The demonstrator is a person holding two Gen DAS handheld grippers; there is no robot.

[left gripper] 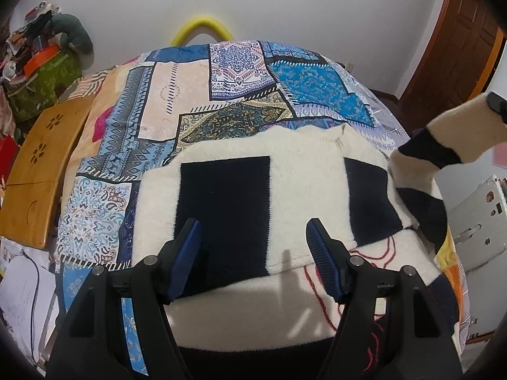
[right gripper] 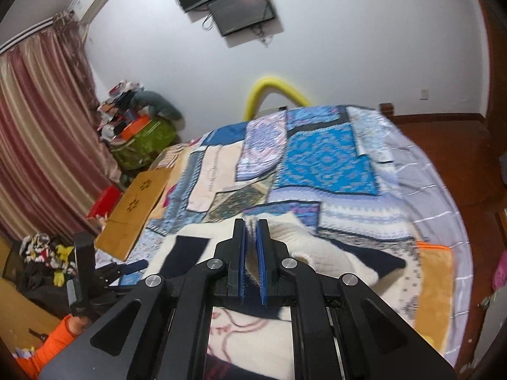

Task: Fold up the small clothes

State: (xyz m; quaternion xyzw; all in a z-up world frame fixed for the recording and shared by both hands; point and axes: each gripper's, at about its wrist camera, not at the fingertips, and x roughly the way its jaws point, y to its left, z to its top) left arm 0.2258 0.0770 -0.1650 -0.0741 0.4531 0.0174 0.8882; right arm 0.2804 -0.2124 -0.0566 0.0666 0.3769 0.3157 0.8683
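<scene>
The sweater lay spread across the near half of the bed, on top of the patchwork bedspread, and what a bold pattern it had: fluffy cream knit broken by big navy rectangles, one wide block left of centre and a narrower one toward three o'clock. Its ribbed neckline sat at the far edge, toward twelve o'clock. Beneath its near hem ran a cream blanket with thin red line drawings.

Over at three o'clock in the left wrist view, one sleeve was up off the bed, banded cream and navy, lifted clear and stretched toward the right edge. The right gripper had it: jaws drawn tight together, blue pads pinching the ribbed cream cuff, which bulged out on the right side of the fingers. The picture there was smeared with motion blur.

The left gripper hung over the sweater's lower body with its jaws spread well apart, nothing between the blue pads, the left finger over the big navy block and the right finger over cream knit. Whether the tips brushed the fabric could not be told.

At nine o'clock a wooden lap desk lay at the bed's edge, and a yellow foam tube arched behind the bed at twelve.
</scene>
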